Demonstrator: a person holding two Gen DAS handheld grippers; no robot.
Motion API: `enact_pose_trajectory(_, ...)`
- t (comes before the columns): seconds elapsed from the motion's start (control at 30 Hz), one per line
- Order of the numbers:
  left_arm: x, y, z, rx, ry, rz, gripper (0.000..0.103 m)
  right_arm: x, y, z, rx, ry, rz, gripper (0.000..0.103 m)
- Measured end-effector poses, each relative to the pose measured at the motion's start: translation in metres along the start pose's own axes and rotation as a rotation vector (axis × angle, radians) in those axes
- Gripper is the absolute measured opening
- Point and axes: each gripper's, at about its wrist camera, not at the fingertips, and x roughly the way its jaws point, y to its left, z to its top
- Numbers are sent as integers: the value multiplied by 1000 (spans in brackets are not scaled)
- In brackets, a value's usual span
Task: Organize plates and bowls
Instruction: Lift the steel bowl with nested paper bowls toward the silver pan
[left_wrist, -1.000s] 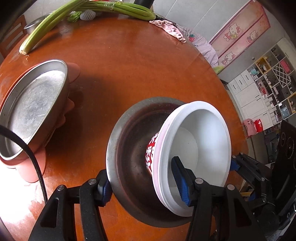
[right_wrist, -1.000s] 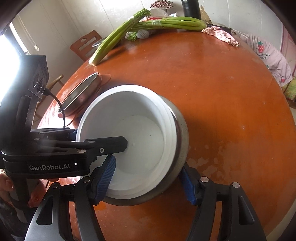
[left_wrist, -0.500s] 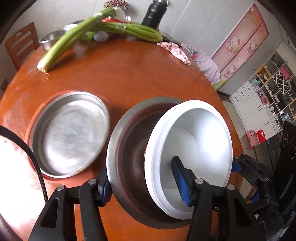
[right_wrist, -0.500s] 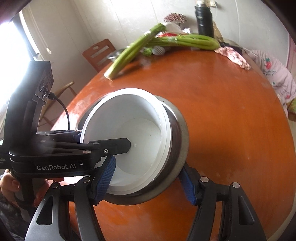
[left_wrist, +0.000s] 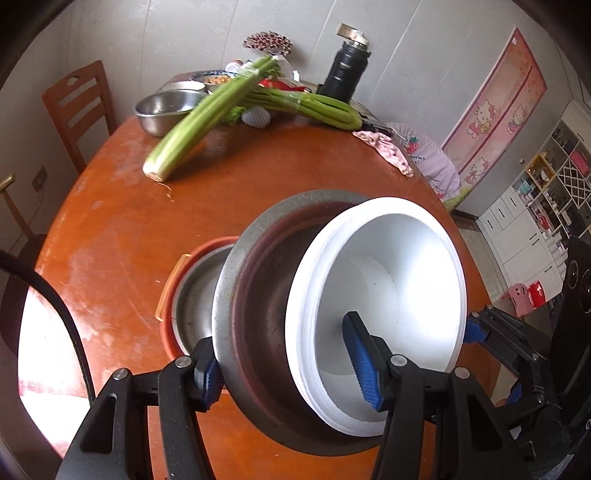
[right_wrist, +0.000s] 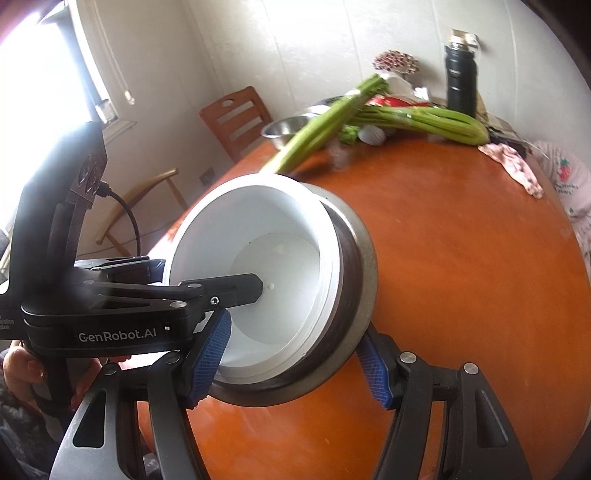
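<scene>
A white bowl (left_wrist: 391, 306) sits nested in a steel bowl (left_wrist: 258, 306). Both grippers hold this stack tilted above the round orange table (left_wrist: 122, 229). My left gripper (left_wrist: 284, 373) is shut on the stack: one pad outside the steel rim, one inside the white bowl. My right gripper (right_wrist: 291, 362) is shut on the stack's opposite side, with the white bowl (right_wrist: 266, 266) and steel bowl (right_wrist: 360, 258) between its pads. A steel plate (left_wrist: 194, 295) on an orange trivet (left_wrist: 170, 280) lies on the table behind the stack.
Celery stalks (left_wrist: 207, 118), a small steel bowl (left_wrist: 162, 110), a black flask (left_wrist: 347, 70) and a pink cloth (left_wrist: 384, 147) lie at the table's far side. A wooden chair (left_wrist: 77, 107) stands at the far left. Shelves (left_wrist: 546, 206) stand at the right.
Both grippers have lifted and tilted the stacked bowls higher. The steel plate and trivet now sit behind the stack, partly hidden by it.
</scene>
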Motion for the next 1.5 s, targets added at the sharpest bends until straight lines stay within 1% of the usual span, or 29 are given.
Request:
enact_pose_trajectory(0.27, -6, 34, 10, -41, -17, 30, 58, 26, 26, 22, -54, 15, 7, 69)
enact_pose_trajectory(0.5, -1, 50, 15, -61, -16, 34, 59, 43, 36, 29, -78, 29, 3, 69)
enact_pose_trajectory(0.67, 7, 55, 16, -63, -9, 35, 59, 53, 33, 32, -75, 42, -1, 69)
enact_pose_trajectory(1.2, 46, 70, 10, -101, 53, 9, 59, 84, 19, 26, -40, 115, -10, 69)
enact_pose_trajectory(1.5, 57, 73, 9, -98, 65, 38, 59, 94, 18, 24, -58, 130, -38, 69)
